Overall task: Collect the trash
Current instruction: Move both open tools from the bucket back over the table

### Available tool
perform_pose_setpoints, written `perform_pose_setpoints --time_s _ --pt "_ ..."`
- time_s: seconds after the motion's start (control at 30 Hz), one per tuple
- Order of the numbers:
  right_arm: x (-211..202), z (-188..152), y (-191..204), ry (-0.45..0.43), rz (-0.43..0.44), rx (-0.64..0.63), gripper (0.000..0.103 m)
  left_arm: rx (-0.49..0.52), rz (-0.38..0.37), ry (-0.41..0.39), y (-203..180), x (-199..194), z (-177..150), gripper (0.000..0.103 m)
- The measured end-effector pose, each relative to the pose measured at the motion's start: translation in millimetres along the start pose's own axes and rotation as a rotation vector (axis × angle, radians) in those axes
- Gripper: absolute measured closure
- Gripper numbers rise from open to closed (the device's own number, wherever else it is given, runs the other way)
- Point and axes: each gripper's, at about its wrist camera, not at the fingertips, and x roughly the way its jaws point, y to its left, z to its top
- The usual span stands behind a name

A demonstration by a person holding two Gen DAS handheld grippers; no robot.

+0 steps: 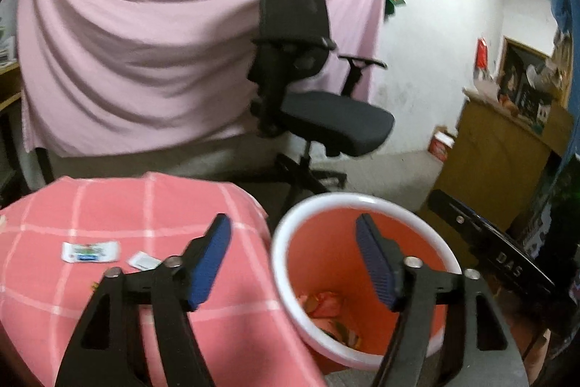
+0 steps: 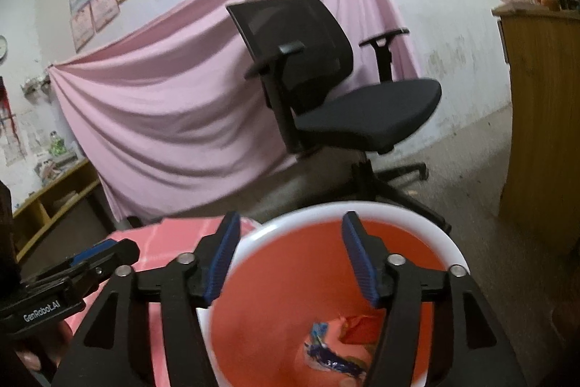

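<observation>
An orange trash bin with a white rim (image 1: 290,231) stands beside a table under a pink checked cloth (image 1: 108,205). Wrappers lie at its bottom (image 1: 326,307). A white wrapper (image 1: 90,251) and a small white scrap (image 1: 143,260) lie on the cloth. My left gripper (image 1: 293,260) is open and empty, straddling the table edge and the bin. My right gripper (image 2: 290,256) is open and empty above the bin (image 2: 417,216), where red and blue wrappers (image 2: 340,343) lie. The left gripper also shows in the right wrist view (image 2: 90,260), low left.
A black office chair (image 1: 319,111) stands behind the bin, in front of a pink sheet hung on the wall (image 1: 145,42). A wooden cabinet (image 1: 500,151) stands at right. The right gripper's body (image 1: 500,256) lies to the bin's right.
</observation>
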Motion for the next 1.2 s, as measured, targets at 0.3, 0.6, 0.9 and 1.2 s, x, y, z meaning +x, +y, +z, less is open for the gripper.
perform_pose_setpoints --time_s 0.3,0.6,0.9,1.2 --pt "-7.9 12.3 56.5 -0.148 0.085 -0.056 0.010 -0.086 0.103 -0.156 55.0 -57.2 11.5 0.009" --pt "-14.6 9.1 115.3 -0.286 0.170 -0.134 0.000 -0.142 0.231 -0.340 107.3 -109.1 -2.4 0.002" --pt "-11.9 -2.3 156.6 -0.331 0.197 -0.247 0.000 -0.146 0.318 -0.407 140.1 -131.5 -17.2 0.002" --pt "7.4 -16.7 174.5 -0.265 0.171 -0.365 0.000 -0.122 0.371 -0.370 154.5 -125.1 -32.8 0.002"
